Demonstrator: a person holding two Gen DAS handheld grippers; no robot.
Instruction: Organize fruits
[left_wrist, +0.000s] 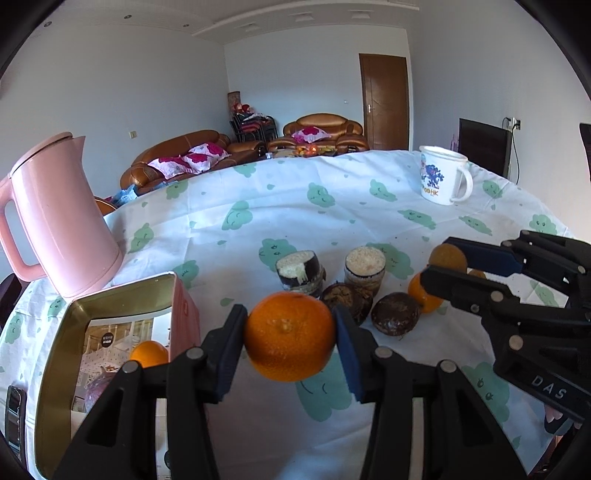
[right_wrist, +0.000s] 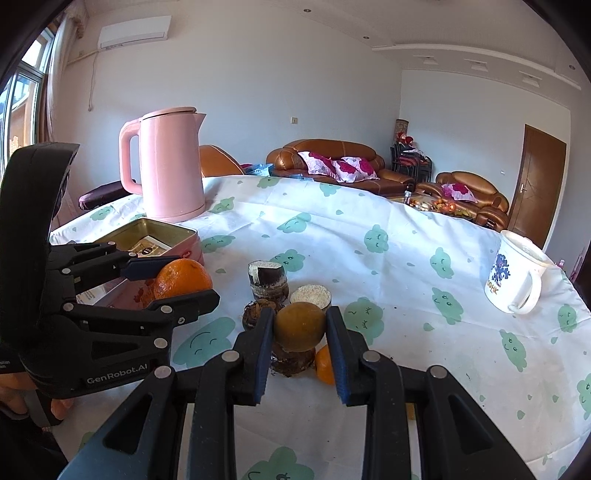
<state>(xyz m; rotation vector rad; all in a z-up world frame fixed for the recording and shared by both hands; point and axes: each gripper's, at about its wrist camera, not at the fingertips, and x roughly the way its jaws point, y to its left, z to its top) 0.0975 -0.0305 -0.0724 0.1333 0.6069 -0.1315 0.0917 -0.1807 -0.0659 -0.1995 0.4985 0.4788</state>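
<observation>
Left gripper (left_wrist: 290, 338): we see its blue pads clamped on the orange (left_wrist: 289, 335) on both sides, the fruit lifted clear of the tablecloth (left_wrist: 258, 206) and just right of the tin box (left_wrist: 55, 350).
Right gripper (right_wrist: 300, 334): pinched tight on a dull brownish-yellow round fruit (right_wrist: 300, 326) (we cannot tell its kind), held above the cluster, well right of the tin box.
Tin box: open, pink-sided with a gold inside; we count one orange in the box (left_wrist: 148, 353) and something purplish beside it, too hidden to name.
Cluster on the cloth: right of the tin box, two cut sugarcane pieces (left_wrist: 300, 272) stand upright with pale ends up; two dark brown round fruits (left_wrist: 395, 314) lie in front of them.
Loose orange (left_wrist: 424, 295): on the cloth at the cluster's far side from the tin box, partly behind the right gripper.
Pink kettle (left_wrist: 59, 214): just behind the tin box.
White mug (left_wrist: 441, 176): far across the table from the tin box, with a blue cartoon print.
</observation>
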